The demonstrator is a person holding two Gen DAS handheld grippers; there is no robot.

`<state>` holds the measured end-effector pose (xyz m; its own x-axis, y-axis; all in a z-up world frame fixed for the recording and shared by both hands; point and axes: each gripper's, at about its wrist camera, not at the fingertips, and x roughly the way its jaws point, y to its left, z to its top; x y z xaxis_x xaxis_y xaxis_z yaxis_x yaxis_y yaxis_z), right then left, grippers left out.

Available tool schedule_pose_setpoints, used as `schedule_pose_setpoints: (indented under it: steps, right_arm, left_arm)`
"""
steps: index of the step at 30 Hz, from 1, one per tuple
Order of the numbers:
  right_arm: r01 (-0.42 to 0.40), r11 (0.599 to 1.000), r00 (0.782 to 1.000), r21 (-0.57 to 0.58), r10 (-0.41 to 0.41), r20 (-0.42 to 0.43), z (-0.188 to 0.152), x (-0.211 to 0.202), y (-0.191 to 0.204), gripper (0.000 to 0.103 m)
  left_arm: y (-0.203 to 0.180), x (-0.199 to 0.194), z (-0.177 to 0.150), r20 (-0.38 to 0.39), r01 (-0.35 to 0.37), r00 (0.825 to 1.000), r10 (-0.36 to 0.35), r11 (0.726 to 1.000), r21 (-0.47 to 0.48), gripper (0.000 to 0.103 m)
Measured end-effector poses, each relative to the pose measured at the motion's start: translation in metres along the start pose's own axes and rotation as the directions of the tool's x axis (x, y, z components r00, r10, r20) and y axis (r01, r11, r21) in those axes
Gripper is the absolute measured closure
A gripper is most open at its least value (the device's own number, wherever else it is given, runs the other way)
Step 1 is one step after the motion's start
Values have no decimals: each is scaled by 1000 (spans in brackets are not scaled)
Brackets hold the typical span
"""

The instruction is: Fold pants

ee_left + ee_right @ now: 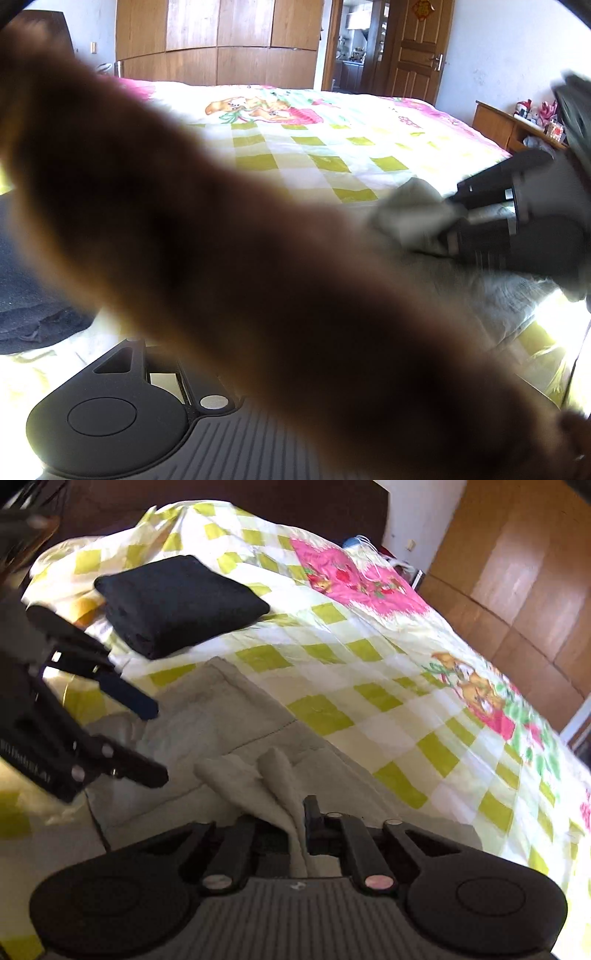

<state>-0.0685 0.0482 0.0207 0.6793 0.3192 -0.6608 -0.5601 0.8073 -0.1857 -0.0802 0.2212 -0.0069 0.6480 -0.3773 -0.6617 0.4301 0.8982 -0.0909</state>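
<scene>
Pants: grey pants [236, 716] lie spread on the bed [369, 672], near a folded black garment [177, 602].
Right claw: the right claw [291, 834] is clamped tight on a bunched fold of the pants.
Left claw: the left claw [155, 738] hangs above the pants, jaws parted, gripping nothing.
Left wrist view: a blurred brown shape [221, 240] covers most of it.

The red sign [423, 8] on the door [417, 55] looks illegible.
</scene>
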Motion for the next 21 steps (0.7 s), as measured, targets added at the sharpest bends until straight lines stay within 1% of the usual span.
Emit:
schedule_pose_setpoints:
  steps: [2, 4, 6, 7, 8, 11, 13, 15, 16, 17, 18, 19, 21]
  right_arm:
    - [-1, 988, 999, 152, -4, 35, 20, -10, -17, 85]
    - [-14, 976, 994, 218, -11, 111, 39, -20, -21, 84]
    - [-42, 978, 983, 205, 4, 181, 56, -26, -9, 84]
    - [-59, 984, 978, 171, 23, 205, 63, -25, 4, 84]
    - [-73, 990, 976, 123, 46, 211, 67, -21, 18, 84]
    - [-115, 993, 982, -19, 116, 152, 63, 3, 57, 84]
    - [-165, 982, 983, -88, 172, 72, 53, 21, 74, 84]
    - [-213, 971, 975, -107, 219, 44, 42, 29, 82, 84]
    - [-227, 967, 972, -115, 232, 36, 39, 31, 83, 83]
    - [-245, 962, 969, -122, 248, 9, 36, 35, 85, 80]
    - [-256, 960, 966, -117, 257, -3, 34, 36, 85, 80]
    - [-274, 956, 962, -108, 274, -16, 31, 36, 84, 77]
    - [-312, 945, 950, -101, 310, -37, 27, 33, 82, 76]
  left_arm:
    - [2, 1, -3, -4, 2, 1000, -2, 1000, -5, 37]
    - [3, 2, -6, -3, 4, 1000, -4, 1000, -12, 37]
    - [6, 2, -9, 1, 8, 1000, -8, 1000, -28, 37]
    - [7, 2, -10, 3, 8, 1000, -7, 999, -33, 37]
    - [9, 1, -11, 6, 7, 1000, -7, 999, -39, 37]
    - [12, -3, -14, 7, 3, 1000, -3, 998, -55, 36]
    - [14, -4, -17, 2, 1, 1000, -1, 998, -57, 36]
    - [15, -7, -20, -5, -1, 1000, 1, 998, -56, 36]
    - [16, -8, -22, -10, -2, 1000, 1, 998, -55, 36]
    - [17, -10, -24, -18, -1, 1000, 0, 998, -56, 36]
    - [17, -11, -25, -24, -1, 1000, -1, 998, -57, 36]
    - [18, -12, -27, -30, -2, 1000, 0, 998, -56, 36]
    - [19, -18, -29, -43, -5, 999, 3, 999, -50, 36]
